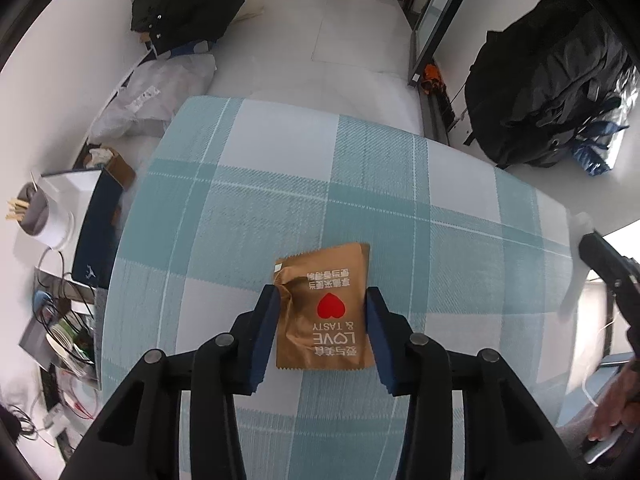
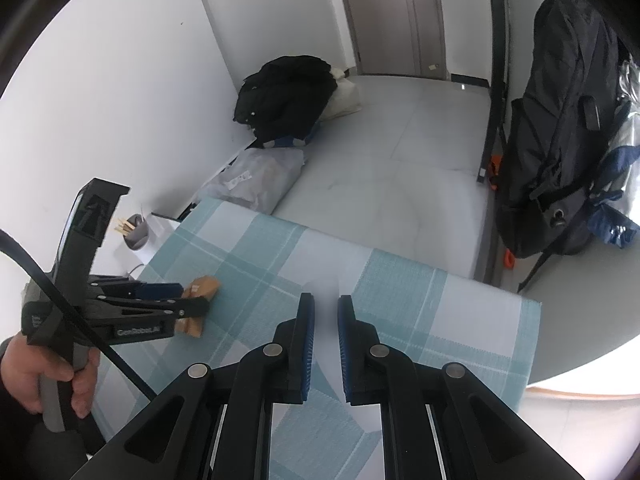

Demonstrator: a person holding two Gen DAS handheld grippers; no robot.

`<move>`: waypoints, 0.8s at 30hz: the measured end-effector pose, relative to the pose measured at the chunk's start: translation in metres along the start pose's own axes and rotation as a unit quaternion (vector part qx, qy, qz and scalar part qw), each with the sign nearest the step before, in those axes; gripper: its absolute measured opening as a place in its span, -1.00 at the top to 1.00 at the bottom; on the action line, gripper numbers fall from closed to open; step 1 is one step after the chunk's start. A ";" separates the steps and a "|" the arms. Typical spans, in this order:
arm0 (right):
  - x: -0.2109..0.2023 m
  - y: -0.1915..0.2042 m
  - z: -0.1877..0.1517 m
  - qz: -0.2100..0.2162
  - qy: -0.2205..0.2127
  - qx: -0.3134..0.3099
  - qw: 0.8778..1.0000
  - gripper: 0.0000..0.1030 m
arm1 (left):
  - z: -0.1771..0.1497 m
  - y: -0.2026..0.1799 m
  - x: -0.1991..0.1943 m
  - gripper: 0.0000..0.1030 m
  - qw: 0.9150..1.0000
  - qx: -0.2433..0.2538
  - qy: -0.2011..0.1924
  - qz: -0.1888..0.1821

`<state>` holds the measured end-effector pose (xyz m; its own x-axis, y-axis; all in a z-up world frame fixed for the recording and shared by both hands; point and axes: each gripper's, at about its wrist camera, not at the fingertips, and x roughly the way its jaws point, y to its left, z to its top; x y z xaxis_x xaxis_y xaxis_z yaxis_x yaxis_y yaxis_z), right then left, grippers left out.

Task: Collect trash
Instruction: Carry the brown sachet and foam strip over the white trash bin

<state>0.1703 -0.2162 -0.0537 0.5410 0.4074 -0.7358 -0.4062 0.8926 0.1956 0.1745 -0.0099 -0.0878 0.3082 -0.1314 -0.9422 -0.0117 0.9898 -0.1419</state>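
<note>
The left gripper [image 1: 322,316] brackets a flat brown paper sachet with a red heart print [image 1: 326,312]. Both blue pads press the sachet's side edges, and its left edge is crumpled; the jaws are closed on it. The sachet lies on the near centre of the teal-and-white checked tablecloth [image 1: 280,184]. The right gripper [image 2: 324,344] hovers to the right over the same cloth, jaws narrowly parted, with only a blurred pale streak showing between them. A black backpack [image 2: 560,128] stands far right.

Black fingers [image 1: 266,332] w/ blue pads, silver rivets
</note>
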 end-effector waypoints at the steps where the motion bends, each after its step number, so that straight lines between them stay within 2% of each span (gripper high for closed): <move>1: -0.001 0.001 -0.001 0.001 0.000 0.003 1.000 0.79 | -0.001 0.001 -0.002 0.27 1.000 -0.001 -0.001 -0.003; 8: -0.014 0.012 -0.007 0.024 -0.007 0.018 1.000 0.79 | -0.010 0.006 -0.018 0.29 0.999 -0.009 -0.015 -0.036; 17: -0.050 0.036 -0.019 0.038 -0.033 0.025 0.998 0.79 | -0.023 0.001 -0.058 0.30 0.996 0.002 -0.062 -0.070; 24: -0.108 0.032 -0.028 0.040 -0.087 0.056 0.994 0.79 | -0.029 -0.027 -0.094 0.30 0.991 0.041 -0.105 -0.075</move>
<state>0.0779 -0.2368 0.0136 0.6332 0.4972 -0.5931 -0.3738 0.8675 0.3281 0.1178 -0.0262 -0.0038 0.4917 -0.2709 -0.8275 0.1235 0.9625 -0.2417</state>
